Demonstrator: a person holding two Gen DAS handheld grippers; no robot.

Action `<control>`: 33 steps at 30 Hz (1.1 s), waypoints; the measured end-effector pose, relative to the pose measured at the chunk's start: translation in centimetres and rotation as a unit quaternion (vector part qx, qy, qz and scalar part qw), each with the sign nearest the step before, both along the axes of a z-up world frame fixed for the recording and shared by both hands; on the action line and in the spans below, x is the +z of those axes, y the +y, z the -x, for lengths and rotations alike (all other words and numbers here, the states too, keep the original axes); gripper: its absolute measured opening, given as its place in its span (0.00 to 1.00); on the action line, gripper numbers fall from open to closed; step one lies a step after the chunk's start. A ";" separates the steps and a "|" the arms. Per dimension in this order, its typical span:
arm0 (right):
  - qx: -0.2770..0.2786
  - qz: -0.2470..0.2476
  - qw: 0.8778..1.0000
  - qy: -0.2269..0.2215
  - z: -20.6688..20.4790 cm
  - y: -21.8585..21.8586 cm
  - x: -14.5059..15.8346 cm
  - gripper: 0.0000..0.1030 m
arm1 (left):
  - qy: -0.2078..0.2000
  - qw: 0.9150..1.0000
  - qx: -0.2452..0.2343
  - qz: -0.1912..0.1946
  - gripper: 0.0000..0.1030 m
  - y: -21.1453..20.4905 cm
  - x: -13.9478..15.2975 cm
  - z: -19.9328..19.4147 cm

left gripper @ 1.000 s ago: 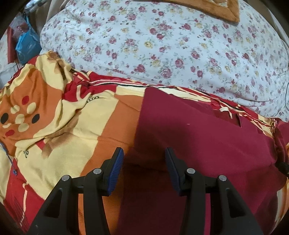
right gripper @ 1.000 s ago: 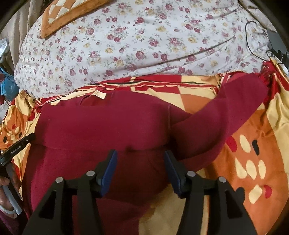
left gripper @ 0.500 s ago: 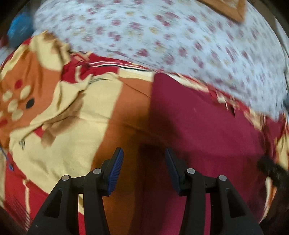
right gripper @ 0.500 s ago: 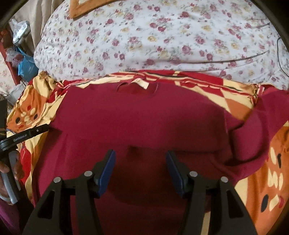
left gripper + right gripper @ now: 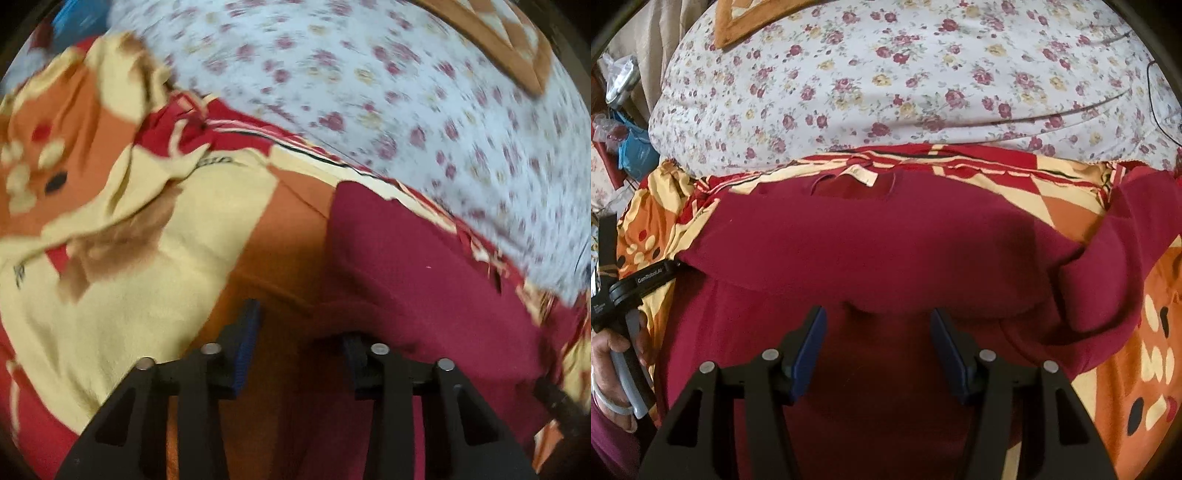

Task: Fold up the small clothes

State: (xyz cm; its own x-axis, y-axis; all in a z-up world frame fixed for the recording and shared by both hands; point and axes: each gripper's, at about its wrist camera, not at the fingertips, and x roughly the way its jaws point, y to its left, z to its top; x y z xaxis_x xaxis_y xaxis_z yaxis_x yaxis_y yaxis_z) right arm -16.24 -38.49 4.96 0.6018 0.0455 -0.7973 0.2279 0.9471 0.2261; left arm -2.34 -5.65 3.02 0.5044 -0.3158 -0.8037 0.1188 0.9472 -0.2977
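Note:
A dark red garment [image 5: 886, 243] lies flat on a patterned orange, yellow and red blanket [image 5: 1145, 295], its collar tag at the far side and one sleeve out to the right. My right gripper [image 5: 877, 332] is open, low over a fold across the garment's middle. In the left wrist view my left gripper [image 5: 299, 332] is open at the garment's left edge [image 5: 406, 266]; cloth covers the tip of its right finger. The left gripper also shows at the left of the right wrist view [image 5: 639, 284], held by a hand.
A floral white quilt [image 5: 886, 74] rises behind the blanket, with a brown cushion [image 5: 746, 18] on top. A black cable [image 5: 1152, 103] lies at the far right. Bags and clutter [image 5: 624, 122] sit off the bed's left side.
My left gripper has moved left to the garment's left edge, and cloth now laps over its right fingertip. My right gripper has shifted left toward the garment's middle. Both stayed open.

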 end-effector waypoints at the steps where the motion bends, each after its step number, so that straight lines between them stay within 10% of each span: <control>1: -0.002 0.000 1.000 -0.002 -0.1 -0.1 0.1 0.60 | -0.001 1.000 0.001 0.004 0.23 0.3 0.0 0.3; 8: -0.057 0.005 0.998 -0.022 0.7 -3.8 1.3 0.60 | 0.021 0.998 0.026 0.046 0.21 1.9 0.2 1.5; 19: -0.053 0.062 0.996 0.023 -2.1 -4.8 -0.9 0.55 | -0.095 0.994 0.036 -0.041 0.22 1.2 5.7 3.7; 23: -0.057 0.075 0.995 0.037 -3.2 -5.0 -2.5 0.54 | -0.075 0.997 -0.011 -0.017 0.22 -0.7 4.7 2.8; 33: -0.046 0.046 0.997 0.038 -2.3 -5.3 -2.0 0.56 | -0.046 0.991 -0.056 -0.117 0.30 -5.2 1.2 2.1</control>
